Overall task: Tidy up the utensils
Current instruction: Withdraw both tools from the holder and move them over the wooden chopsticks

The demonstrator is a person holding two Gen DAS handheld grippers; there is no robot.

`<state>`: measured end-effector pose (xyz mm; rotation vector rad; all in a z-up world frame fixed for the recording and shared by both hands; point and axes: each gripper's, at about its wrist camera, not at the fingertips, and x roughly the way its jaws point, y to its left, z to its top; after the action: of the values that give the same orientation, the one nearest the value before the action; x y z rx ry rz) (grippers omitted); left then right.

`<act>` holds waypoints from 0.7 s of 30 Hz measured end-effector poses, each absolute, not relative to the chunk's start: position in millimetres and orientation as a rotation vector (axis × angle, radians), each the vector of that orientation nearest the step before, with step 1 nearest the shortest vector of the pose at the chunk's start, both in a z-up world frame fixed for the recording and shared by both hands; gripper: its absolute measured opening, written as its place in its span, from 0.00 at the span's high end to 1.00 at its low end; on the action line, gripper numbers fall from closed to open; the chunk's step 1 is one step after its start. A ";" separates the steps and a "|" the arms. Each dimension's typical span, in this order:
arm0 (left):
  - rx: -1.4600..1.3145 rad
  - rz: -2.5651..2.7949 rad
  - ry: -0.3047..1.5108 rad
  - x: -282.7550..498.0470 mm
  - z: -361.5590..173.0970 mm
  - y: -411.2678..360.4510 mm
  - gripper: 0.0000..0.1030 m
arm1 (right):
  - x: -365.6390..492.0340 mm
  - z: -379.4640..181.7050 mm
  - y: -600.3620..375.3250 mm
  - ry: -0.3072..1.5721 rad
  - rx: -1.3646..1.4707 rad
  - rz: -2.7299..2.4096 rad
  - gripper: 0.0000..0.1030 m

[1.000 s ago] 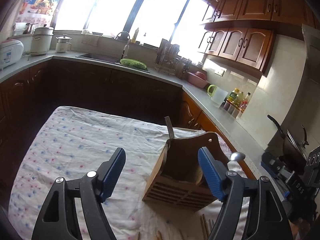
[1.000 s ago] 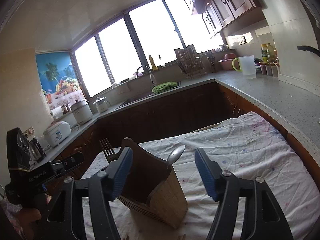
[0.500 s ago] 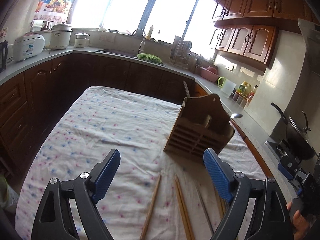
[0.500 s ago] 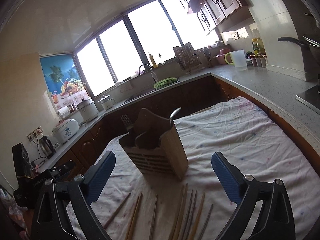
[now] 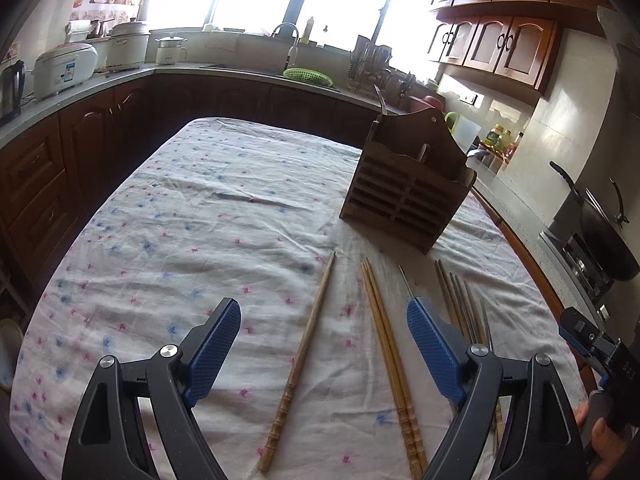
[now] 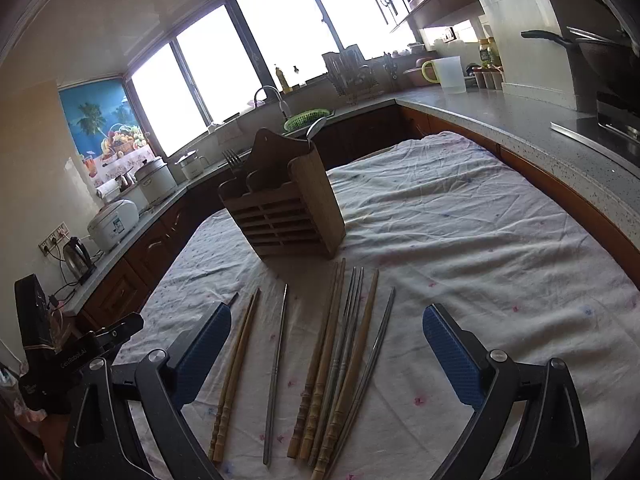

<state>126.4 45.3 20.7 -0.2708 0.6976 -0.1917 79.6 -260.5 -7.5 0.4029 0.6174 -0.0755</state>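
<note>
Looking along the left gripper [image 5: 324, 344], its blue-padded jaws, which have just been opening, stand spread with nothing pinched. Between them on the flower-printed white tablecloth [image 5: 180, 240] lie a single brown wooden chopstick [image 5: 301, 356] and a pair of pale bamboo chopsticks [image 5: 390, 364] — long axes running away from the jaws, thin tips toward the slatted dark wooden utensil holder [image 5: 404, 204] ahead and a little right. These look light, stiff and narrow, lying flat on soft cloth; a pinch across the thicker carved end nearest the jaws seems surest.

From the right gripper [image 6: 326, 350], jaws have likewise just been opening and stand wide and empty. A bundle of wooden and grey metal chopsticks [image 6: 340, 356] lies between them, fanned slightly, tips toward the holder straight ahead. A lone thin steel chopstick [image 6: 277, 360] lies toward the left jaw. The metal ones probably slip — grip them squarely, mid-shaft or lower. A fork [image 6: 231, 159] and spoon [image 6: 316, 126] stand upright in the holder.
</note>
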 end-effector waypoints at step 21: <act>-0.202 -0.186 0.863 200.7 4.6 24.9 0.46 | 124.8 -32.8 -278.8 0.753 0.408 -0.118 0.45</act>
<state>200.7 24.9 4.6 -0.2017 0.8635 -0.1862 124.8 -278.8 -32.8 0.4083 0.7535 -0.1182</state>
